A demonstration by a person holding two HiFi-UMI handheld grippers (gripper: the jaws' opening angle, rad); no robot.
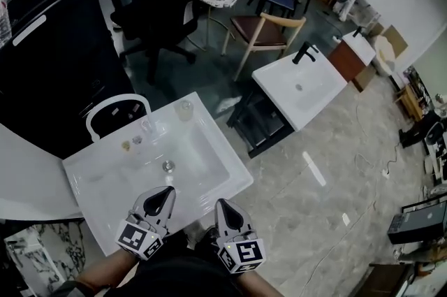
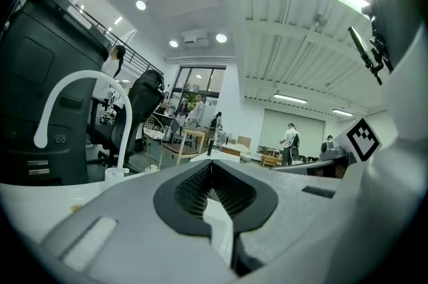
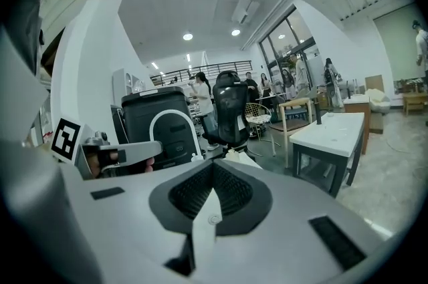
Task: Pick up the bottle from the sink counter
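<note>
Left hand-held gripper (image 1: pixel 165 195): jaws pressed together with nothing between them, held about level over the near rim of the counter and aimed at the basin.
Right hand-held gripper (image 1: pixel 223 206): likewise closed and empty, just right of its partner at the near right corner, nose dipped slightly.
Counter: a white rectangular sink counter (image 1: pixel 91 180) with a sunken basin and a round metal drain (image 1: pixel 167 165) just beyond the two grippers.
Faucet: a white arched faucet (image 1: pixel 115 105) rises at the far left edge.
Bottle: a small clear bottle (image 1: pixel 184 109) stands upright on the far rim, toward the right, well apart from both grippers. A second small clear vessel (image 1: pixel 149 125) stands to its left, and at this size it is not certain which of the two is the bottle.
Handling: probably light and stiff, with smooth sides that could slip in the pads. It looks easy to tip and would be breakable if it is glass.
Hold: the jaws must open first. A grip across the body at mid-height looks best, closed gently.
Beyond: a second white sink counter (image 1: pixel 300 89) and a wooden chair with a dark seat (image 1: pixel 262 30), far right.
</note>
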